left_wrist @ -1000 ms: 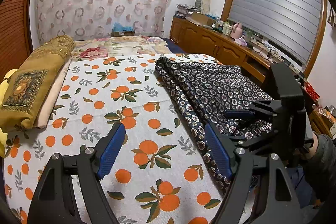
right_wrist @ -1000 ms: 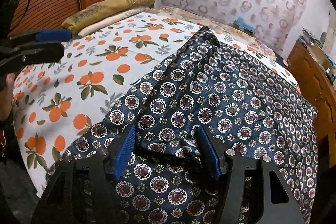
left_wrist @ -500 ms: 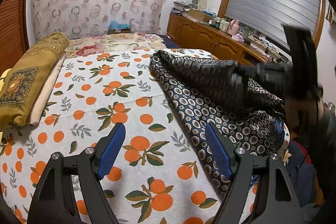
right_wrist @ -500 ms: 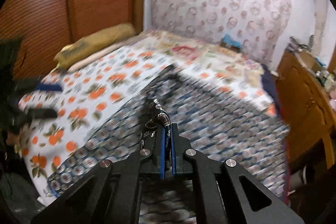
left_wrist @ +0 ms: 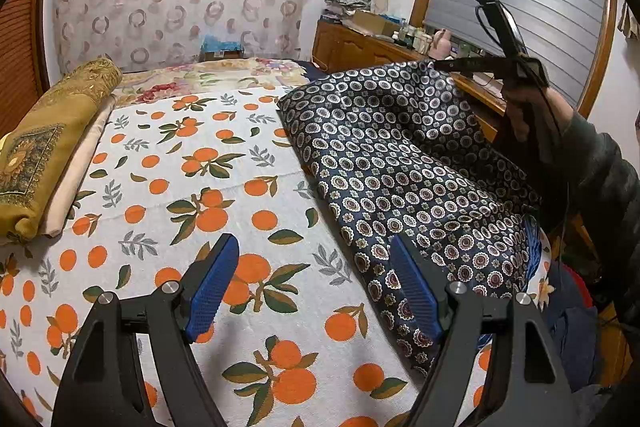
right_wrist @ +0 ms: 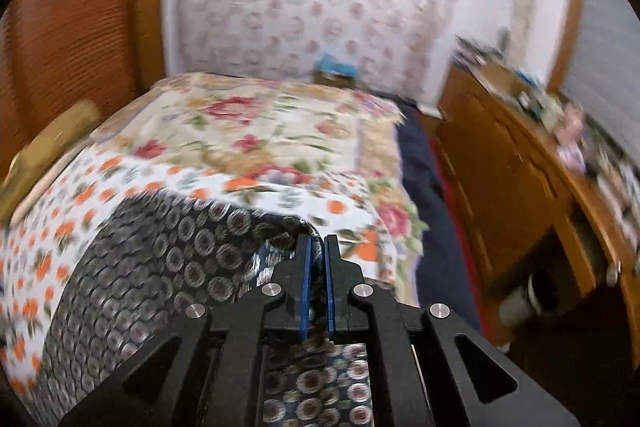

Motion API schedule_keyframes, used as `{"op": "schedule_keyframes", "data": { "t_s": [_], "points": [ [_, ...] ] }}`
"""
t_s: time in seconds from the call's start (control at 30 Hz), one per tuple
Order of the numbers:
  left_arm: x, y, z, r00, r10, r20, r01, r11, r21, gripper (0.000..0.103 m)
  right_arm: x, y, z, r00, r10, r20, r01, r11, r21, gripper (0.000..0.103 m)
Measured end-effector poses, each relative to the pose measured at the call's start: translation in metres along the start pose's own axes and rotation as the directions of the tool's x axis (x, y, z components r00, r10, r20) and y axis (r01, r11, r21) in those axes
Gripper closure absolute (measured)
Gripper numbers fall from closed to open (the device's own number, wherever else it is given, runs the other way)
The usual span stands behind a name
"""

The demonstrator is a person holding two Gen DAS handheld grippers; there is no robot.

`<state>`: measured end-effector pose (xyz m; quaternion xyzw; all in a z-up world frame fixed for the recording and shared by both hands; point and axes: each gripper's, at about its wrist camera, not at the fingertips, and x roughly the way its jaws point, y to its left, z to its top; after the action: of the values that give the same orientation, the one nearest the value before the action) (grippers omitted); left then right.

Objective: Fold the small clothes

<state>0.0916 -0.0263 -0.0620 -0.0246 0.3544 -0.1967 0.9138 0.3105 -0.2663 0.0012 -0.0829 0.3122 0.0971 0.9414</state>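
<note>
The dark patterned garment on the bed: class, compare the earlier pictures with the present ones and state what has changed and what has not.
The right gripper closed on an edge of the dark patterned garment and lifted it off the orange-print bedsheet; its jaws have just eased slightly, cloth still pinched. The left gripper stayed open and empty above the sheet.

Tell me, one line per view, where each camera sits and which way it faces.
Left wrist: rides the open left tool, looking down across the orange-print bedspread; the right hand shows, lifting the navy patterned garment.
Right wrist: rides the right tool, shut on the garment's edge, facing the curtain.
Shared: garment, bedspread, curtain, wooden cabinet.
</note>
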Motion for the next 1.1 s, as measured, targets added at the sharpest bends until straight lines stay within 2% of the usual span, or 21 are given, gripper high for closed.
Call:
{"op": "schedule_keyframes", "data": {
  "t_s": [0.03, 0.1, 0.23, 0.3, 0.43, 0.6, 0.77, 0.8, 0.83, 0.9, 1.0, 1.1],
  "points": [
    [0.000, 0.000, 0.000, 1.000, 0.000, 0.000, 0.000, 1.000, 0.001, 0.024, 0.002, -0.004, 0.002, 1.000, 0.002, -0.006, -0.002, 0.999, 0.052, 0.082],
    [0.001, -0.002, -0.001, 1.000, 0.001, -0.001, -0.001, 1.000, 0.005, 0.024, -0.004, -0.005, 0.003, 1.000, -0.025, 0.005, 0.024, 0.994, 0.105, 0.073],
    [0.003, -0.004, 0.000, 1.000, -0.004, -0.003, 0.004, 1.000, 0.010, 0.024, -0.012, 0.004, -0.005, 1.000, -0.001, 0.015, 0.000, 0.997, 0.080, 0.072],
    [0.004, -0.006, 0.001, 1.000, -0.006, -0.004, 0.007, 1.000, 0.014, 0.024, -0.018, 0.013, -0.018, 0.999, 0.050, 0.007, -0.050, 0.997, 0.059, 0.072],
    [0.008, -0.013, 0.003, 1.000, -0.010, -0.003, 0.010, 1.000, 0.021, 0.024, -0.016, 0.019, -0.038, 0.992, 0.109, -0.061, -0.109, 0.994, 0.010, 0.071],
    [0.019, -0.020, -0.001, 1.000, -0.009, -0.026, 0.009, 1.000, 0.030, 0.024, 0.015, 0.031, -0.058, 0.980, 0.097, -0.173, -0.102, 0.995, -0.018, 0.071],
    [0.034, -0.027, -0.008, 0.997, -0.020, -0.077, 0.024, 0.999, 0.049, 0.024, 0.036, 0.023, -0.058, 0.969, 0.141, -0.201, -0.136, 0.990, 0.036, 0.071],
    [0.036, -0.027, -0.008, 0.996, -0.029, -0.085, 0.033, 0.998, 0.047, 0.023, 0.036, 0.022, -0.059, 0.967, 0.153, -0.204, -0.149, 0.988, 0.034, 0.080],
    [0.038, -0.028, -0.009, 0.995, -0.033, -0.089, 0.037, 0.998, 0.047, 0.019, 0.038, 0.020, -0.059, 0.965, 0.162, -0.206, -0.160, 0.987, 0.027, 0.094],
    [0.039, -0.030, -0.009, 0.995, -0.027, -0.092, 0.032, 0.998, 0.052, 0.014, 0.039, 0.022, -0.059, 0.964, 0.165, -0.206, -0.168, 0.986, 0.000, 0.098],
    [0.039, -0.032, -0.009, 0.995, -0.026, -0.095, 0.031, 0.998, 0.056, 0.005, 0.029, 0.023, -0.058, 0.974, 0.142, -0.174, -0.149, 0.988, -0.030, 0.103],
    [0.041, -0.032, -0.011, 0.995, -0.028, -0.100, 0.033, 0.998, 0.053, 0.005, 0.011, 0.019, -0.057, 0.987, 0.107, -0.119, -0.111, 0.993, -0.031, 0.103]
  ]
}}
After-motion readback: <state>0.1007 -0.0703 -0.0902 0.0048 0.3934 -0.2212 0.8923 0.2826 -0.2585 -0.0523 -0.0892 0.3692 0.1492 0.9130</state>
